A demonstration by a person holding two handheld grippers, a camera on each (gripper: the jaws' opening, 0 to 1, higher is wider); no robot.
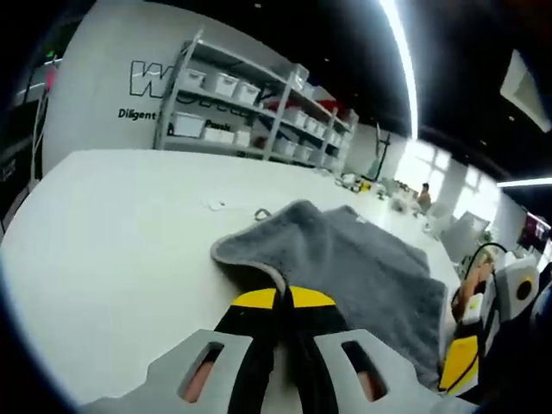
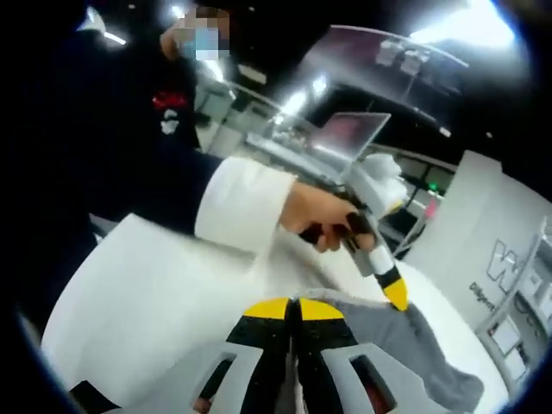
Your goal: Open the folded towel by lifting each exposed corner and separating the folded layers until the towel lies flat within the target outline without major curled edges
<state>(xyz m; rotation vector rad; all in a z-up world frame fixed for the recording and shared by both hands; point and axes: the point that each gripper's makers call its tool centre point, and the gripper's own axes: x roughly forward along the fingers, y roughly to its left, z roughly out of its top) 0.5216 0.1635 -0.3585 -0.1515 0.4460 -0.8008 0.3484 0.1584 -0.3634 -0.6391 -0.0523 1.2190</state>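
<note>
Left gripper (image 1: 284, 297) clenched on the near hem of the gray towel (image 1: 362, 267), which spreads away from it across the white table (image 1: 112, 233), long axis running far-right. Right gripper (image 2: 293, 309) clenched on the towel's edge (image 2: 405, 345); a hand (image 2: 323, 216) holds the left gripper beside it.

The right gripper (image 2: 291, 312) has its two yellow-tipped jaws pressed together on an edge of the grey towel (image 2: 405, 349), which lies on the white table (image 2: 147, 293). Beyond it, a person's hand (image 2: 321, 216) in a white sleeve (image 2: 241, 205) holds the left gripper (image 2: 395, 296), whose yellow tip touches the towel.
</note>
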